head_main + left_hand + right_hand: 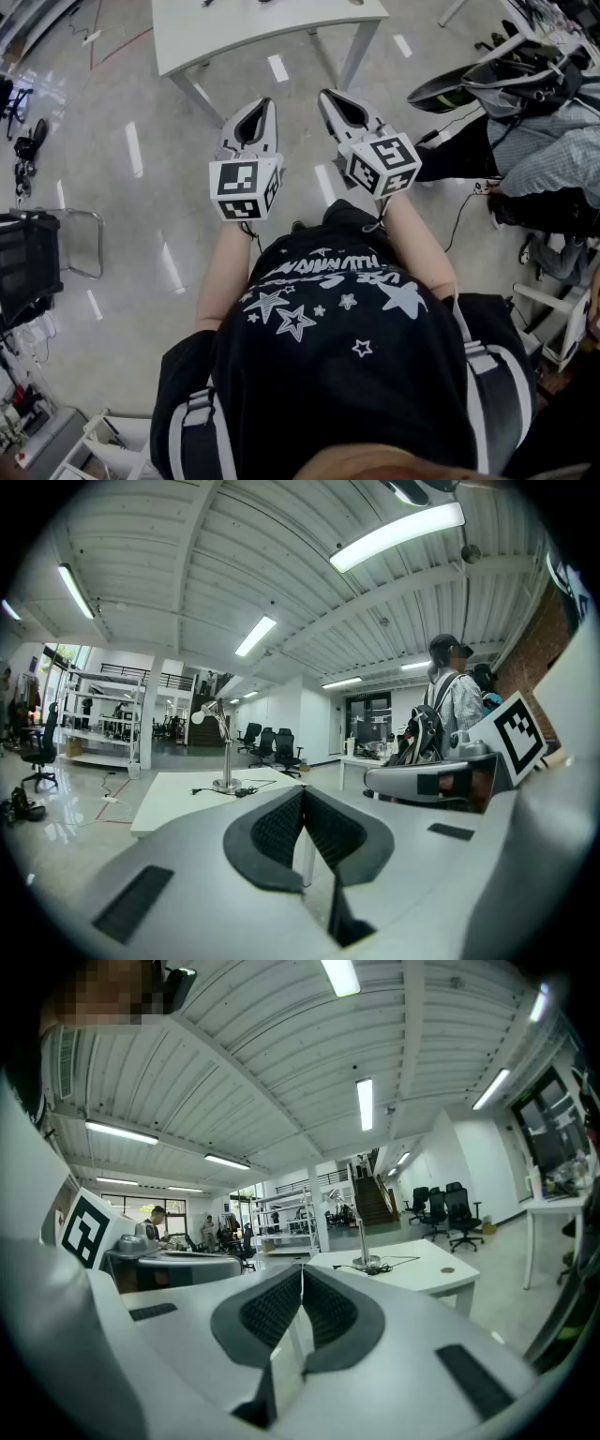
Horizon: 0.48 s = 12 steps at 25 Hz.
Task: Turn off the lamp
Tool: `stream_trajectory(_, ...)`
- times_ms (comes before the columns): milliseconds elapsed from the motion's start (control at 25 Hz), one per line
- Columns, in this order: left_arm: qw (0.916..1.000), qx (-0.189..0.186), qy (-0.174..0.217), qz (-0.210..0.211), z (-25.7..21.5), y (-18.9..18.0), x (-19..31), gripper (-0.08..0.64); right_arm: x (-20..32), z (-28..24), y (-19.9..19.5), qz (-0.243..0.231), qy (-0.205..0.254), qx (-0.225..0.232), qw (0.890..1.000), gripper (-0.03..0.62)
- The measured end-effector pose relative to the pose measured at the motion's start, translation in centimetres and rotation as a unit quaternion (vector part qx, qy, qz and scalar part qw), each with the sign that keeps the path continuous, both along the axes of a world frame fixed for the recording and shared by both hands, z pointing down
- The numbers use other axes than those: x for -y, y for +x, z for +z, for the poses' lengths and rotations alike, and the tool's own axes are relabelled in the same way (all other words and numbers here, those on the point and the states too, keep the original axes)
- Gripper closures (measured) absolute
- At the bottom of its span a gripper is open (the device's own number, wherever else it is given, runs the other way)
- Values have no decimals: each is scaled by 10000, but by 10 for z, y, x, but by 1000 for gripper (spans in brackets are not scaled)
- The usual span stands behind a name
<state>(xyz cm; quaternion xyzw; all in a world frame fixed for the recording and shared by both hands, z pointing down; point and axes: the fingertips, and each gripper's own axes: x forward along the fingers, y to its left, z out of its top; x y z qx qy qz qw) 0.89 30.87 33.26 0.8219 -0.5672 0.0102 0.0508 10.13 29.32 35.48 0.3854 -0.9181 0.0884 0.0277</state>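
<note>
Holding both tools out level and side by side: the left gripper (263,105) has its jaws pressed together with nothing between them, and same deal for the right gripper (328,97), jaws closed flat on each other and empty. Each one has its marker cube facing up at the head camera, just above the wearer's star-print black shirt (337,319). Straight ahead, past the tips, is a white table (244,33), and the desk lamp (223,750) stands on it well apart from both grippers, a thin metal pole on a round base with a white bulb head tilted over to the left; can't tell if it's lit. A black cable (211,790) lies on the tabletop right by the base. Only storage I can spot is a shelving rack (103,719) at the back of the room, contents too small to make out. Floor is glossy grey with ceiling lights reflecting off it, the ceiling is ribbed white with strip lights, and there's a staircase (370,1194) at the back. Count: two grippers, one lamp, one table under it, two black office chairs (441,1211) in the right gripper view, and one person in a cap (452,691) standing off to the side.
</note>
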Motion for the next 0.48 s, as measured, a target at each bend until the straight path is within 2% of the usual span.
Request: stream_trajectory(480,10000,-76,-31,-36,6,-11,20,549,29,6,-9,-74,-131,170,9997,586)
